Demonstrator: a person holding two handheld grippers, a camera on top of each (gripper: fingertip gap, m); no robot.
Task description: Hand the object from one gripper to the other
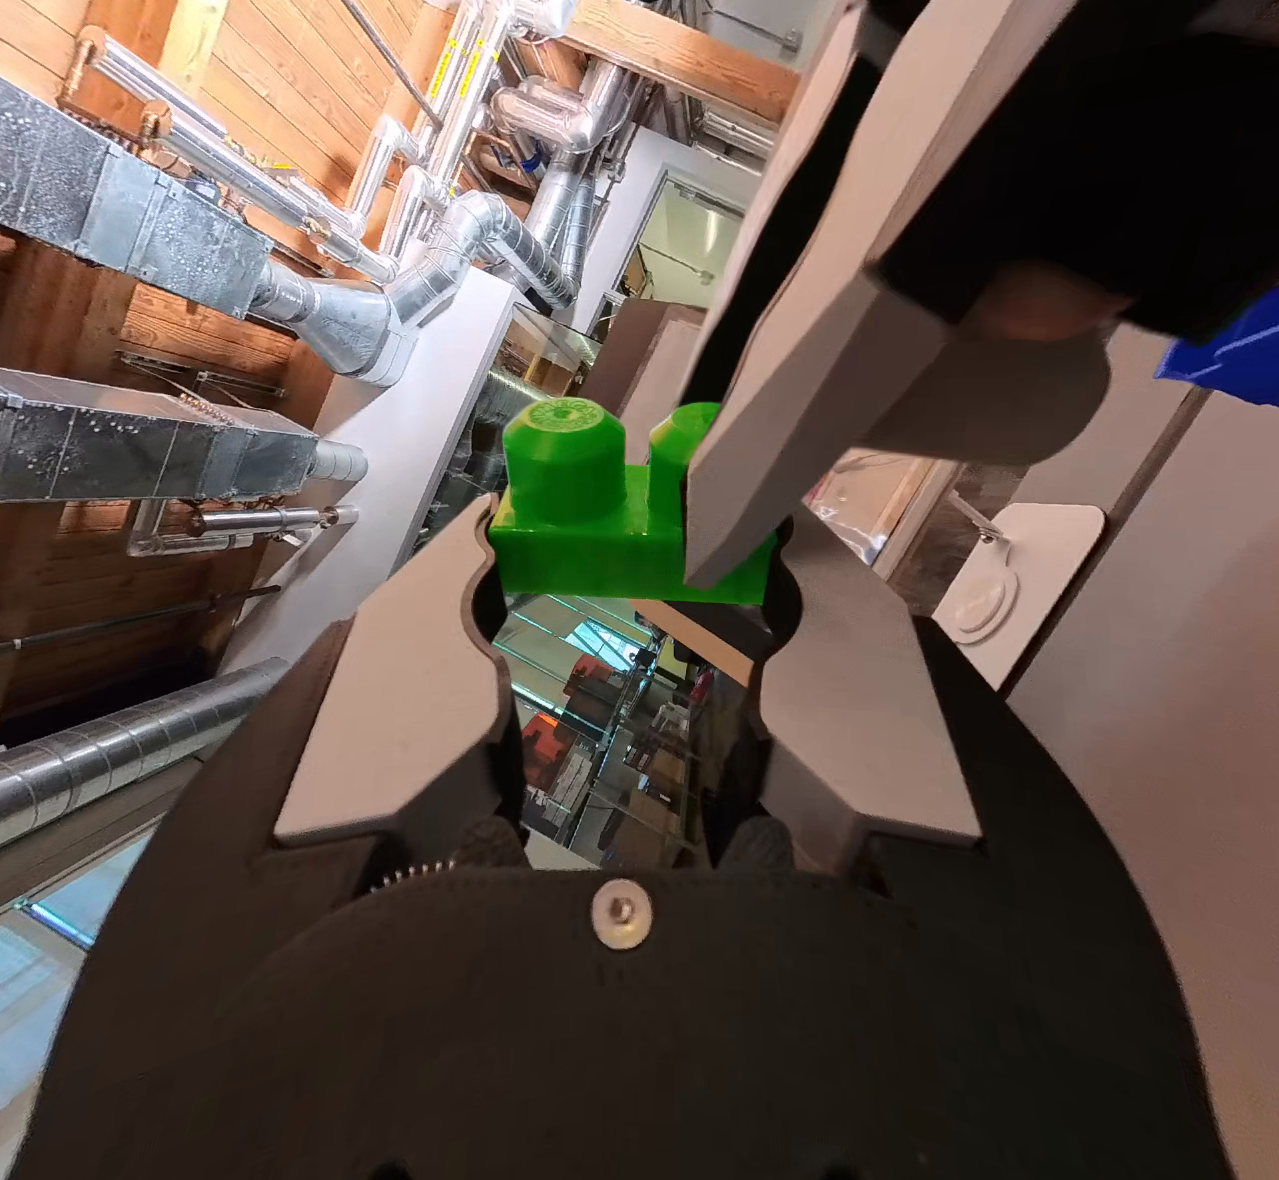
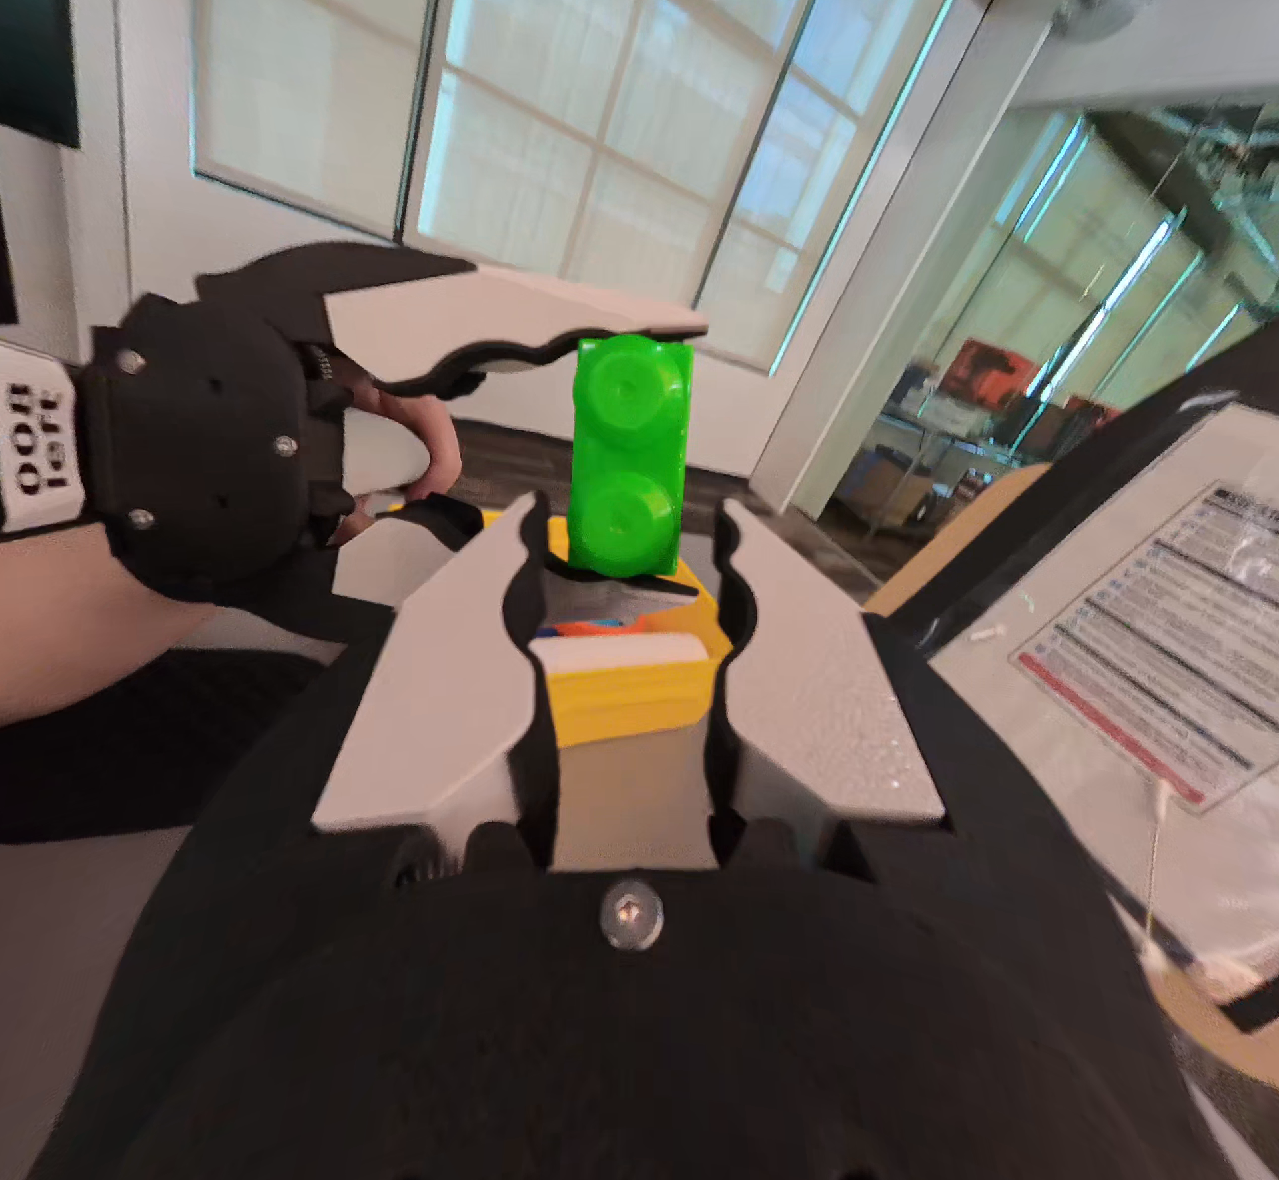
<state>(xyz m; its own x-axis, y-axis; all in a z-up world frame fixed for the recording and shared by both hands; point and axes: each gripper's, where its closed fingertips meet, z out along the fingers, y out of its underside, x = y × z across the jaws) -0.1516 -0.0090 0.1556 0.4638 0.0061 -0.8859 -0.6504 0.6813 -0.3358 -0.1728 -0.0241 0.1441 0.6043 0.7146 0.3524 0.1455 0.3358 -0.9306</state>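
Green two-stud brick (image 1: 609,544) sits mid-frame in the left wrist view, pinched end to end between the left tongs (image 1: 633,555). From the upper right, the right tongs (image 1: 720,517) straddle its right end, spread wide. The right wrist view shows the brick (image 2: 626,461) studs-on, with a yellow bin (image 2: 637,683) on the bench (image 2: 1038,697) below, plus windows (image 2: 540,74).

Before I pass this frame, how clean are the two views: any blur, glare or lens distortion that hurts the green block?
Left wrist view: green block sharp and evenly lit; ceiling pipes bend with wide-angle distortion; the right gripper looms large. Right wrist view: motion blur softens the windows and the paper sheet; the block's studs stay readable, slightly overexposed.
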